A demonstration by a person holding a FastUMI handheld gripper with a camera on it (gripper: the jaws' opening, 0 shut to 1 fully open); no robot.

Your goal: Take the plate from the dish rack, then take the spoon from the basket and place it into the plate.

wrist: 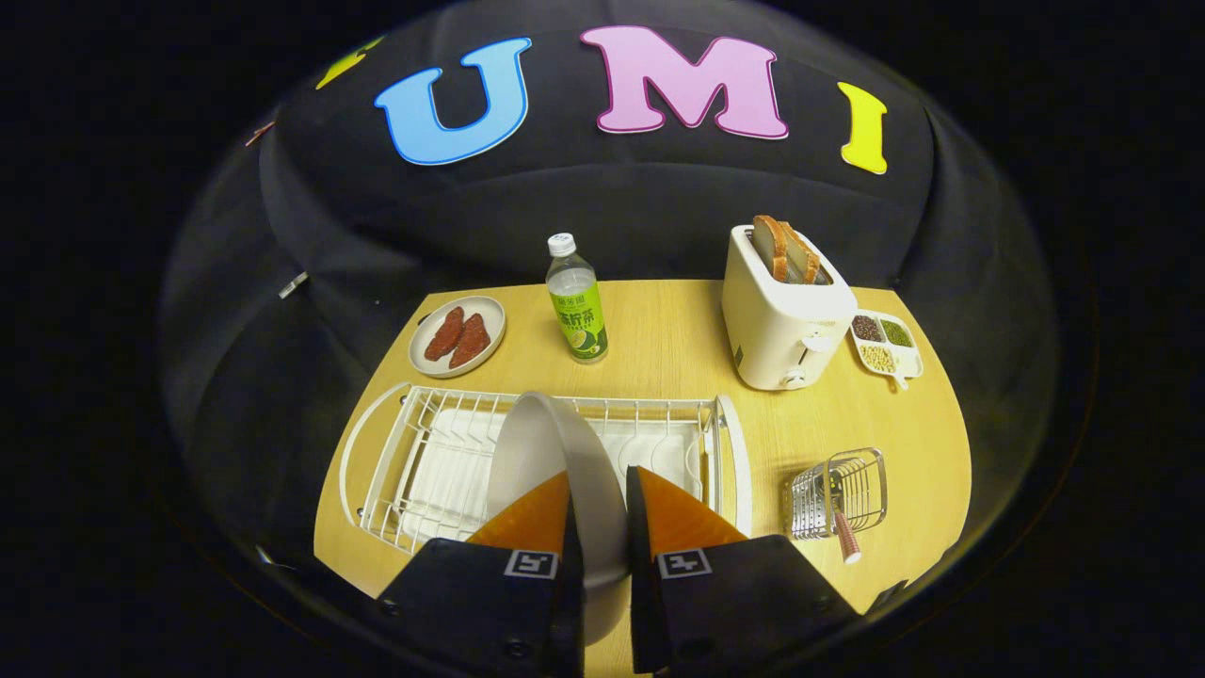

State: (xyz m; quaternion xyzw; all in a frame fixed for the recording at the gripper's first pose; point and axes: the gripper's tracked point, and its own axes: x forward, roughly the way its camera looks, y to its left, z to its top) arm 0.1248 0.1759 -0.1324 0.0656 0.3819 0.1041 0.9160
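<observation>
While the hand-held gripper (599,513) pinches the plate (551,452) rim, plate stands on edge above the rack (395,452) at counter (678,330) front. Step 1 underway, not set down yet; spoon (844,532) sits in basket (838,490), front-right corner, w/ placing left.

Wooden worktop (678,348), pale and rounded at the far corners, set against black cloth. At the far left, a small round dish (457,335) bearing two reddish meat slices (457,340). Just right of it, a clear drink bottle (576,298) with white cap and green label, upright. Further right, a white toaster (783,320) with two bread slices (786,250) standing in its slots. Beside the toaster, a small divided tray (886,344) holding dark, green and pale grains.
</observation>
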